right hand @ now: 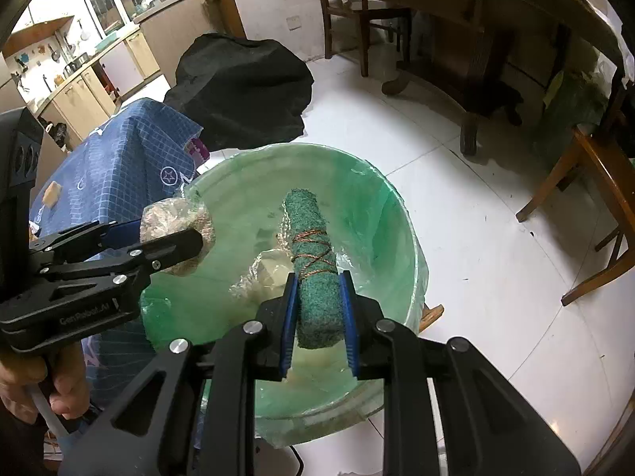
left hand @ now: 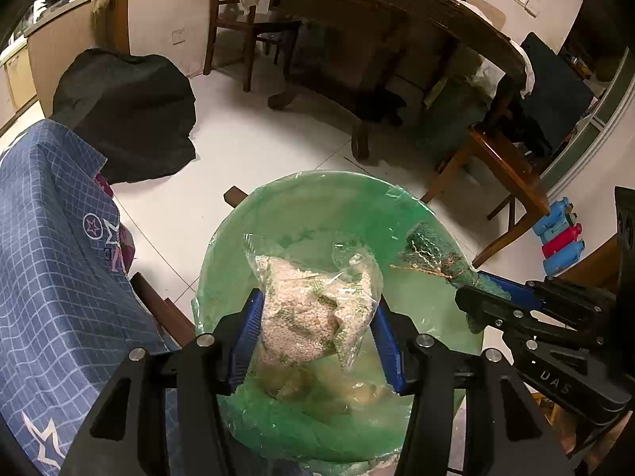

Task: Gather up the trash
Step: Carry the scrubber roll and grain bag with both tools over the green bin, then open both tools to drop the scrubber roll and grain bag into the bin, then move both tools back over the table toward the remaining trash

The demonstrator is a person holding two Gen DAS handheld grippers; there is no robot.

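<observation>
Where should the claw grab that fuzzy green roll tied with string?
Around the plain lower part of the rolled green scouring pad, below the brown string, coming in from its end. It is long and narrow, so the right claw squeezes its two long sides, over the green-lined bin.

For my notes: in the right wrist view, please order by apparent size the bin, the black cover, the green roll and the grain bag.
1. bin
2. black cover
3. green roll
4. grain bag, partly hidden by the left gripper; nearness makes 3 and 4 unsure.
</observation>
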